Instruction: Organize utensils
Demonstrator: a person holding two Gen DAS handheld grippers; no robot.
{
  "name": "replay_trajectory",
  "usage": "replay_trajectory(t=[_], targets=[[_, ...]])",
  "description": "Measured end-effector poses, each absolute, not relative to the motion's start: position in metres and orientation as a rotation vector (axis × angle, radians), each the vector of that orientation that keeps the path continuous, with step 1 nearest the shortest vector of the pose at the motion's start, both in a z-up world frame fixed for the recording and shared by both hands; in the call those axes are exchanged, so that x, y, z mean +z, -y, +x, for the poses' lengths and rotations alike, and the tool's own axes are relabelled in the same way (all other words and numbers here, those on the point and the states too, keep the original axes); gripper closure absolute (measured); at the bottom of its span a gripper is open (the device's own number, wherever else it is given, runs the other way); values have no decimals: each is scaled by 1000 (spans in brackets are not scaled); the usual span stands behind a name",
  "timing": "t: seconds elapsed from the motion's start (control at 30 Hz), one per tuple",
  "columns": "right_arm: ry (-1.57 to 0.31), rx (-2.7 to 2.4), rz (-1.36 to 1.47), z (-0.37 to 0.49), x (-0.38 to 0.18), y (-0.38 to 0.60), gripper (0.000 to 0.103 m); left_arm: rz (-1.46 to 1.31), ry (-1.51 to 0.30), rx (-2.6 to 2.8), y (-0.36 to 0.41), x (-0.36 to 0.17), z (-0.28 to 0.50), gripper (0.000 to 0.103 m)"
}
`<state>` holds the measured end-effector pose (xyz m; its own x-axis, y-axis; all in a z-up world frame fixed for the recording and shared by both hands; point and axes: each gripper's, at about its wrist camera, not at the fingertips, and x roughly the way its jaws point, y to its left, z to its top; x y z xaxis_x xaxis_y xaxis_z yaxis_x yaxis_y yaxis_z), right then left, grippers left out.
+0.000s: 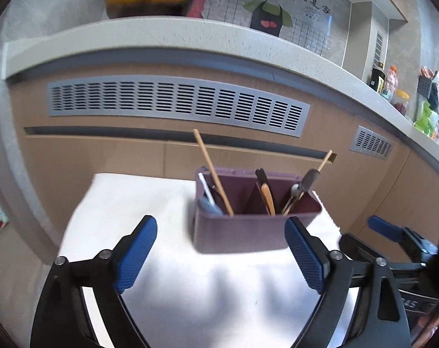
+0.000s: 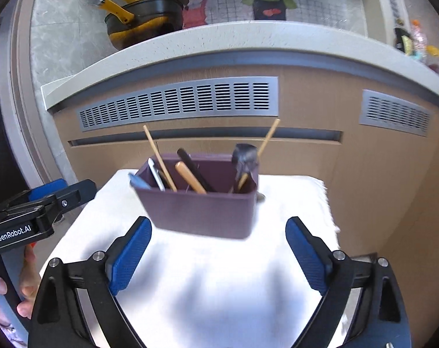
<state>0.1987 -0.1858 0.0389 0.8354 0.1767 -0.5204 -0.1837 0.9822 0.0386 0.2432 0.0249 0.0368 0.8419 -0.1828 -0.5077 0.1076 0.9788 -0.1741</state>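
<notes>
Left wrist view: the left gripper [image 1: 220, 249] has its blue pads spread wide with nothing between them, just short of the purple utensil holder [image 1: 248, 232], which stands on a white cloth [image 1: 132, 203] at the far middle, before the wooden cabinet front [image 1: 103, 156]. The right gripper [image 2: 218, 253] likewise stands apart and empty. Judged: both are clear because the sorting looks complete. The holder is divided; chopsticks [image 1: 213, 174], a white spoon [image 1: 205, 190] and dark-handled pieces [image 1: 307, 181] lean upright in its compartments
</notes>
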Motion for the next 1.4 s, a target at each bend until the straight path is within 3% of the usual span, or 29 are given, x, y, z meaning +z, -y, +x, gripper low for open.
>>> replay_trajectory(t=[0.17, 0.57, 1.4], targets=[[-556, 112, -27, 144, 30, 183, 2, -94, -475, -61, -28, 31, 183, 0], [-522, 16, -11, 76, 23, 192, 0, -1, -463, 26, -20, 7, 86, 0], [-522, 21, -11, 73, 22, 194, 0, 0, -500, -17, -10, 9, 84, 0]])
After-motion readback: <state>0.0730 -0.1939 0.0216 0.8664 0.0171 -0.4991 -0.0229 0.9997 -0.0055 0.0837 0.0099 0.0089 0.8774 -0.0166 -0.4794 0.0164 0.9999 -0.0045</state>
